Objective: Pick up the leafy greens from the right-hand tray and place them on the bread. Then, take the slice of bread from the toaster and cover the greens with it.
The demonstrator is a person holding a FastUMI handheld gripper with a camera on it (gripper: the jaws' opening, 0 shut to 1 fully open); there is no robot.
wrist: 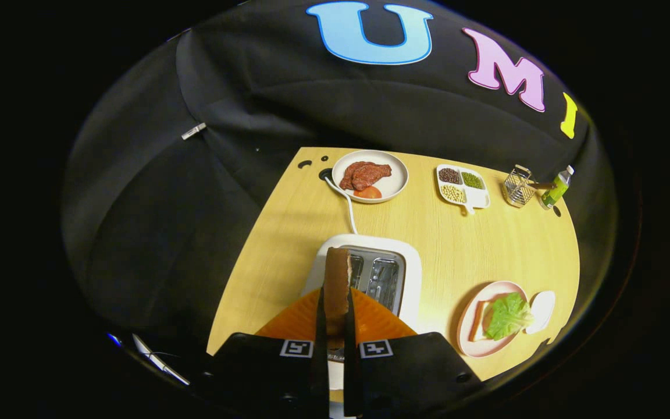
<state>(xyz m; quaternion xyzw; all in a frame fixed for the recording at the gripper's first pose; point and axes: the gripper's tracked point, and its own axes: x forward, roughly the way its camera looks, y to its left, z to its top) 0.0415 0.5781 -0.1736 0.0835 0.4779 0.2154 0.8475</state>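
Brown-crusted and held on edge, the slice of bread (337, 279) is what we see nearest, pinched between both fingers of our hand-held gripper (335, 317), which is closed tight on it just above the white toaster (407, 273) on the wooden bench (474, 250). To the right of the toaster we find a pink plate (467, 337) where the leafy greens (508, 315) already lie on another slice of bread (479, 326). Farther back we make out a plate of meat (370, 176), a divided dish of beans (462, 186), a wire holder (518, 187) and a small bottle (557, 187).
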